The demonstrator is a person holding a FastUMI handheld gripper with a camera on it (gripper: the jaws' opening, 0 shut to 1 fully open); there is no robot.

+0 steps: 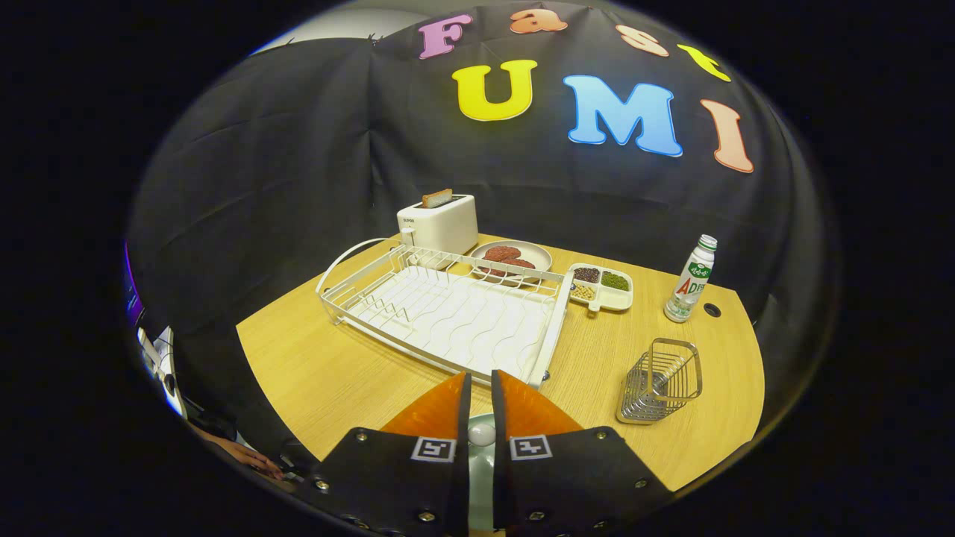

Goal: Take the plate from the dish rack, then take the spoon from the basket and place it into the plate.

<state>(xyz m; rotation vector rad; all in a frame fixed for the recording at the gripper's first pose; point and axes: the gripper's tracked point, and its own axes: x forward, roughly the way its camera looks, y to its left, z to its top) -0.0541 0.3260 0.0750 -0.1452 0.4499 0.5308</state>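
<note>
My gripper (481,382) hangs low over the near edge of the wooden table, its fingers drawn close with only a narrow gap. In that gap sits a white spoon (481,433), its rounded end showing, and both fingers press on it. Right under the spoon lies a pale green plate (481,477), mostly hidden by the fingers. Just beyond the fingertips the white wire dish rack (448,313) holds nothing. The wire basket (660,380) stands to the right of the fingers and looks empty.
Behind the rack are a white toaster (440,224) with toast in it and a plate of brown patties (511,257). A divided tray of beans (603,287) and a bottle (692,280) stand at the back right. A person's hand (246,453) shows near the table's left edge.
</note>
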